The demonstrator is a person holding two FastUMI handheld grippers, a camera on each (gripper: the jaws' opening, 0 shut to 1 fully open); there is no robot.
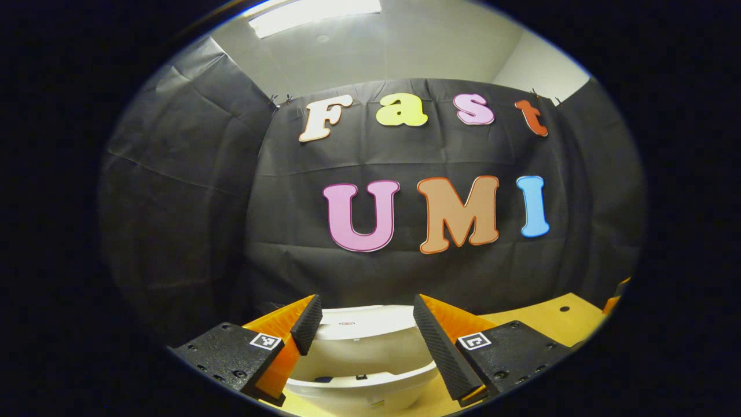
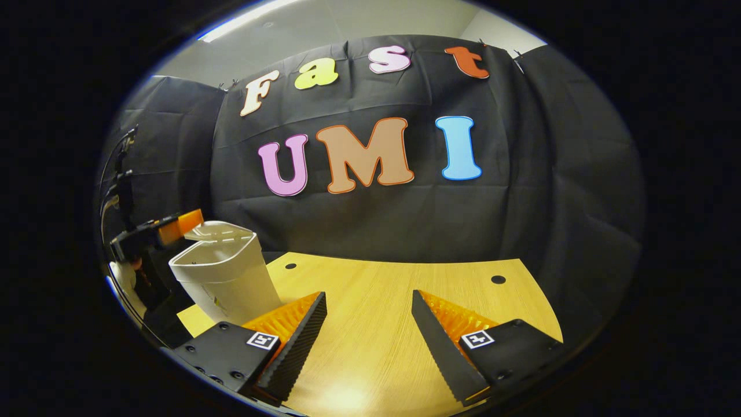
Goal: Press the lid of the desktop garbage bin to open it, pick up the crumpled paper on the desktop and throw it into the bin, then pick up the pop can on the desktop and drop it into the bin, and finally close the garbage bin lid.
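Observation:
The white desktop bin (image 1: 359, 391) sits just under my left gripper (image 1: 366, 301), which is open with the bin's lid (image 1: 362, 324) showing between its fingers. The lid is tilted up over the bin's mouth. In the right gripper view the same bin (image 2: 223, 278) stands at the left of the wooden table (image 2: 393, 289). Its lid (image 2: 219, 233) is partly raised, and the left gripper (image 2: 179, 225) hovers at the lid's left edge. My right gripper (image 2: 369, 296) is open over bare tabletop to the right of the bin, holding nothing.
The table has small round holes (image 2: 498, 280) near its far edge, which meets the black cloth wall. A hand (image 2: 130, 272) and cables (image 2: 118, 168) are at the far left, behind the bin. Wooden tabletop (image 1: 544, 318) lies to the right of the bin.

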